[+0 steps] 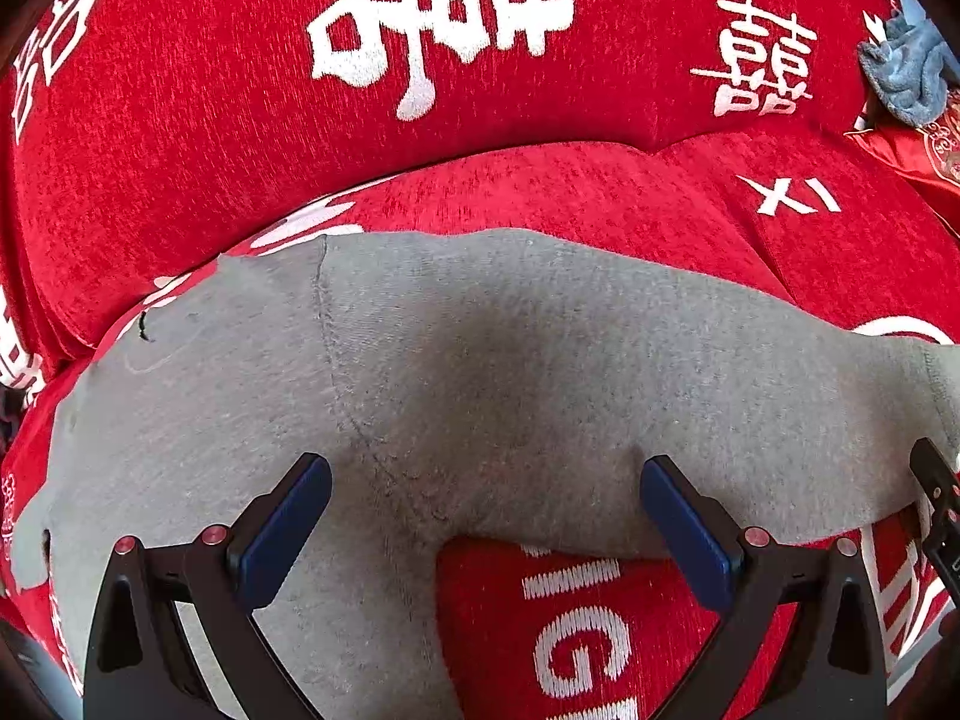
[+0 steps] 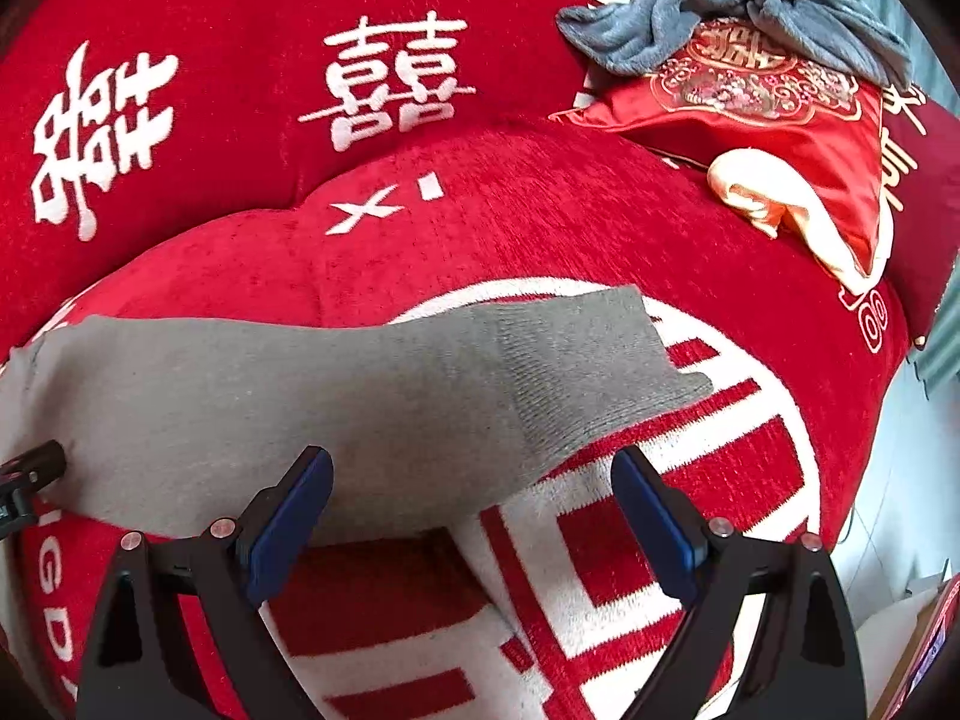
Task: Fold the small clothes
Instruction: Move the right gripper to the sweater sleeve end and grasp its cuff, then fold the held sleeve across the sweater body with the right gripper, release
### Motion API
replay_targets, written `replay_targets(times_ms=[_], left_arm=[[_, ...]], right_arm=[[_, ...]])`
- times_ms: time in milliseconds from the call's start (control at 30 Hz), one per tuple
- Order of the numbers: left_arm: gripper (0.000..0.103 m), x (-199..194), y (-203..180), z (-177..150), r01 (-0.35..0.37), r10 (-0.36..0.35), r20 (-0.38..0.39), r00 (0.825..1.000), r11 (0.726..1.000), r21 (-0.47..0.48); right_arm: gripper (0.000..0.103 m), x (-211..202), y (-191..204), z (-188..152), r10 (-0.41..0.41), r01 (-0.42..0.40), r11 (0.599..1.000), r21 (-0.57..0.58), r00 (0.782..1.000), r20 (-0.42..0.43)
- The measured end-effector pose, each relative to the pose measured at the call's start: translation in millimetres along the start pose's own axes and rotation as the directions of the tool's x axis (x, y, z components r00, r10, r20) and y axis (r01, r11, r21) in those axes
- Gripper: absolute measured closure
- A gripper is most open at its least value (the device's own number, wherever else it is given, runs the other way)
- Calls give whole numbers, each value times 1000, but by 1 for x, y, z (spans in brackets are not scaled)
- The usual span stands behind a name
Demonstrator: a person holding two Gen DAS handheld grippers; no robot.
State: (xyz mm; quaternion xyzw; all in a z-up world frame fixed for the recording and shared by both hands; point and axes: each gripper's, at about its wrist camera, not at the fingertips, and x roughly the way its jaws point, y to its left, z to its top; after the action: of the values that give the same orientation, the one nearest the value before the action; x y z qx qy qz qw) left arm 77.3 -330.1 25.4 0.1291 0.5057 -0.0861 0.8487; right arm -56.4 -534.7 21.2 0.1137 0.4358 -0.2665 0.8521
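sock (image 1: 510,360): grey knit, lying flat and stretched out left to right on a red sofa seat (image 2: 510,228); toe and heel seams to the left, ribbed cuff (image 2: 588,360) to the right, resting on a white ring print.
fold: none shows yet; it looks like a single layer at full length, so i judge the task is at its start.
handling: light, soft and limp, likely to sag and drag rather than hold a shape; the knit should grip the pads well and is not fragile.
where to hold: probably the cuff edge on the right and the toe end on the left, pinching through both walls of the sock, then bringing one end over the other.
left gripper (image 1: 486,510): jaws wide, holding nothing, just above the sock's middle near the heel.
right gripper (image 2: 471,504): jaws wide, holding nothing, at the near edge below the cuff.
around: red backrest with white characters; far right, a red satin pillow (image 2: 780,138) with a grey towel (image 2: 738,12) on it, well apart.
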Motion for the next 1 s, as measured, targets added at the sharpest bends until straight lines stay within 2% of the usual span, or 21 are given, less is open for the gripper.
replay_targets(times_ms=[133,300,333,400,433,467,500,533,600,667,767,900,1000], left_arm=[[0,5,1,1,-4,4,-6,1000,1000,-1],[0,11,4,5,-5,5,-8,1000,1000,-11],[0,12,5,6,-2,2,-9,1000,1000,-16],[0,13,8,6,6,-6,-8,1000,1000,-25],[0,13,9,6,10,-10,-5,1000,1000,-28],[0,12,12,7,14,-14,2,1000,999,-33],[0,10,15,7,17,-16,12,1000,999,-45],[0,9,21,8,18,-17,21,1000,998,-61],[0,10,32,11,13,-11,23,1000,996,-87],[0,15,44,14,-4,5,6,1000,993,-117],[0,34,53,13,-1,-9,-65,998,988,-152],[0,28,54,11,15,-22,-50,999,991,-137],[0,16,63,6,33,-37,-26,999,990,-139]], right_arm=[[8,18,-6,2,13,-12,999,33,999,-34],[9,29,-8,16,-6,5,999,31,1000,7],[14,31,-9,20,-8,8,999,33,1000,14],[33,34,-11,27,-23,22,999,29,999,28],[53,35,-12,29,-26,25,999,26,999,33],[78,35,-15,33,-22,22,999,27,999,36],[89,36,-20,36,2,-3,999,38,999,34],[95,37,-25,37,34,-35,998,54,999,31],[96,31,-41,35,114,-121,984,129,992,54],[96,18,-55,29,131,-149,975,166,984,120],[97,5,-62,21,115,-146,969,197,980,161],[97,3,-57,23,116,-143,970,197,983,143],[97,-10,-56,29,136,-166,967,192,977,162]])
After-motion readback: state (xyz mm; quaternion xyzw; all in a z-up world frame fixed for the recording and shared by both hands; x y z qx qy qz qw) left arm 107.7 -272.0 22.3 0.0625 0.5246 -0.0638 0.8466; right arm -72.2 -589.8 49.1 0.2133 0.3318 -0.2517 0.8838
